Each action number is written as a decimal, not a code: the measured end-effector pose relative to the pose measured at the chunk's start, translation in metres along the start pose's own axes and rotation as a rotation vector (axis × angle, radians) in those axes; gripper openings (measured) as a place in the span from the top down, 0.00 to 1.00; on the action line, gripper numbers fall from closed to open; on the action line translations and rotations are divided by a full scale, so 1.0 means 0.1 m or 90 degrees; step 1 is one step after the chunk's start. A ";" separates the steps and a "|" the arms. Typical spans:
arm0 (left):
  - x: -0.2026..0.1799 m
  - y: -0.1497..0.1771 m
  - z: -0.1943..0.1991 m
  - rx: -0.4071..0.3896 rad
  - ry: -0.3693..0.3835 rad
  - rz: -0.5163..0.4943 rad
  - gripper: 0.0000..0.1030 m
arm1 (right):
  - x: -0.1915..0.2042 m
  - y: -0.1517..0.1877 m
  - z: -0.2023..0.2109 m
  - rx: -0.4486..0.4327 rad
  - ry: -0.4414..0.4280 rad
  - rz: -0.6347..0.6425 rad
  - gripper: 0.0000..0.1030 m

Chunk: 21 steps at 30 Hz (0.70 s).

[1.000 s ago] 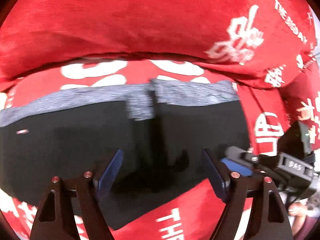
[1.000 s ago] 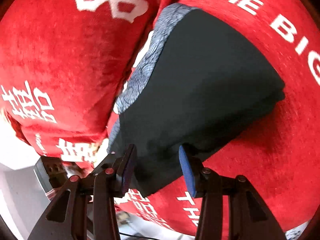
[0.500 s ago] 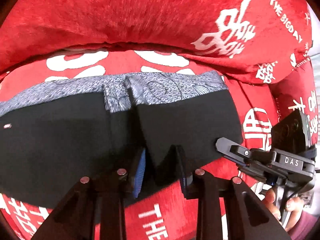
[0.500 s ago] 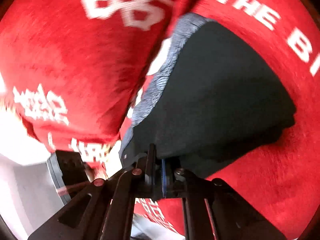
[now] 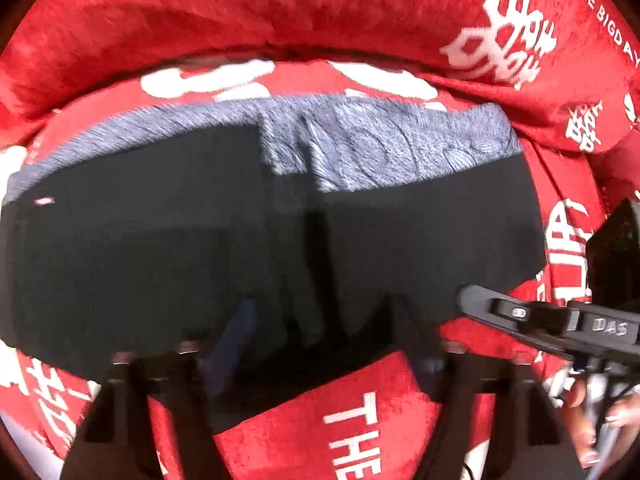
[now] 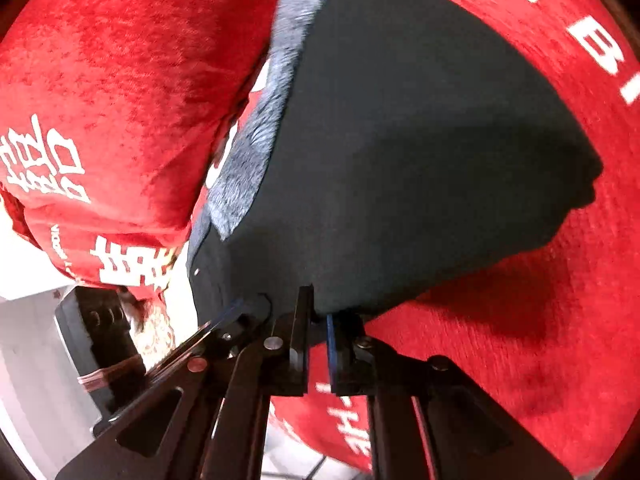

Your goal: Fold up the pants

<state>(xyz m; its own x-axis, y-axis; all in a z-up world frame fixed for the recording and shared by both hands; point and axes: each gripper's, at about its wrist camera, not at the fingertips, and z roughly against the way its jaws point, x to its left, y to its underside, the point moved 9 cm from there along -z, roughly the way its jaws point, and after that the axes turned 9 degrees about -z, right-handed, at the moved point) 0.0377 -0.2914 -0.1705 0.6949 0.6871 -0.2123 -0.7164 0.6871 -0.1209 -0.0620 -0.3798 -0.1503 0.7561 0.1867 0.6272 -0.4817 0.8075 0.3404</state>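
Observation:
Folded black pants point(image 5: 200, 248) with a grey patterned waistband point(image 5: 384, 148) lie on a red cloth-covered seat point(image 5: 380, 408). My left gripper point(image 5: 324, 340) is open, its blurred fingers spread over the pants' near edge, holding nothing. My right gripper point(image 6: 318, 320) is shut on the near edge of the pants point(image 6: 420, 140) and lifts it off the red cloth. The right gripper also shows in the left wrist view point(image 5: 540, 316) at the pants' right corner.
A red cushion with white characters point(image 5: 280, 4) rises behind the pants. The red cloth with white lettering point(image 6: 520, 340) spreads to the right. The other gripper's body point(image 6: 100, 332) and a white floor point(image 6: 32, 360) lie at lower left.
My left gripper has opened from nearly shut and let the pants' edge go. My right gripper stays shut on the pants and has lifted the edge slightly.

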 end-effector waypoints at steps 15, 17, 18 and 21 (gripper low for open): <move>-0.19 -0.55 0.30 -0.043 -0.055 -0.024 0.28 | 0.24 -0.83 1.04 -0.158 0.128 0.177 0.64; -0.29 -0.64 0.20 -0.032 -0.052 -0.032 0.28 | 0.19 -1.08 1.02 -0.185 0.169 0.189 0.64; -0.33 -0.68 0.15 -0.029 -0.053 -0.035 0.28 | 0.17 -1.17 1.00 -0.193 0.177 0.198 0.64; -0.43 -0.76 -0.01 -0.029 -0.068 -0.046 0.28 | 0.13 -1.37 0.83 -0.178 0.165 0.203 0.64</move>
<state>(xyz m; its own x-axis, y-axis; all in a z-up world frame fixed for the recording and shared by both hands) 0.0626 -0.3734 -0.1529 0.7459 0.6590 -0.0966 -0.6645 0.7262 -0.1762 -0.0233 -0.5343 -0.1304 0.6933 0.5531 0.4621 -0.5962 0.8003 -0.0634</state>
